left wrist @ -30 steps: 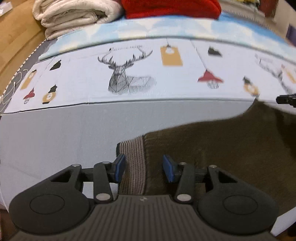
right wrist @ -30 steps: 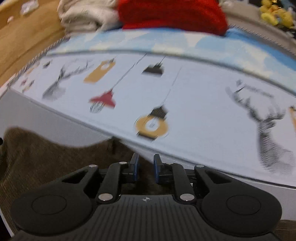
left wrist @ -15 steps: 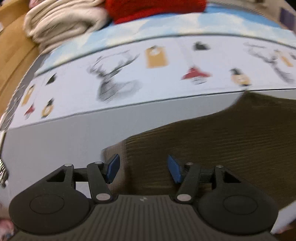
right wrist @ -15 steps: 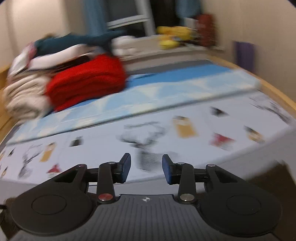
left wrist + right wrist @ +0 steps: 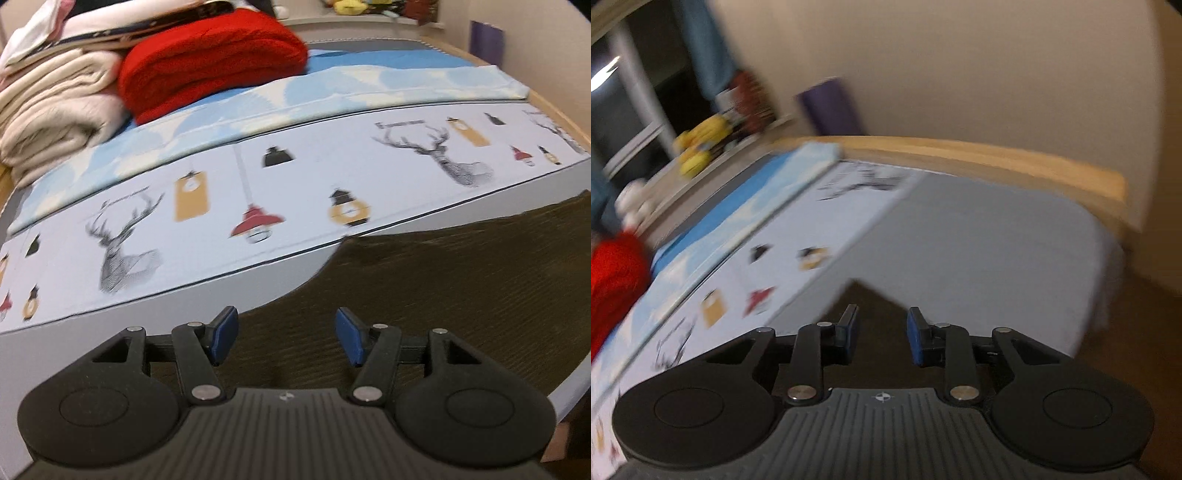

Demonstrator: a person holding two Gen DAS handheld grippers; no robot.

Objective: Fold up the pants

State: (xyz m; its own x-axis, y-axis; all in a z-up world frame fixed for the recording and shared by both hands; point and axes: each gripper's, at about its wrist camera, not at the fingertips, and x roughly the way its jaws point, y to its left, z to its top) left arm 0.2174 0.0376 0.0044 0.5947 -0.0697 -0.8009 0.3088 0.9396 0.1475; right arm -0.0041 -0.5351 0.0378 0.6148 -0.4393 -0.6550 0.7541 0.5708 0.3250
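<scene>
Between folds. Brown pants (image 5: 461, 295) lay flat on the grey sheet (image 5: 92, 354), near the bed's edge. Left gripper (image 5: 286, 338) hovered over them, fingers apart, empty. Right gripper (image 5: 881, 338) was closing, nothing between; blurred, seemingly above a pants corner. Next: regrip an edge.

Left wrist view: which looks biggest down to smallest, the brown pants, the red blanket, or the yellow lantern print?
1. brown pants, though nearest the camera, which inflates them
2. red blanket
3. yellow lantern print
</scene>
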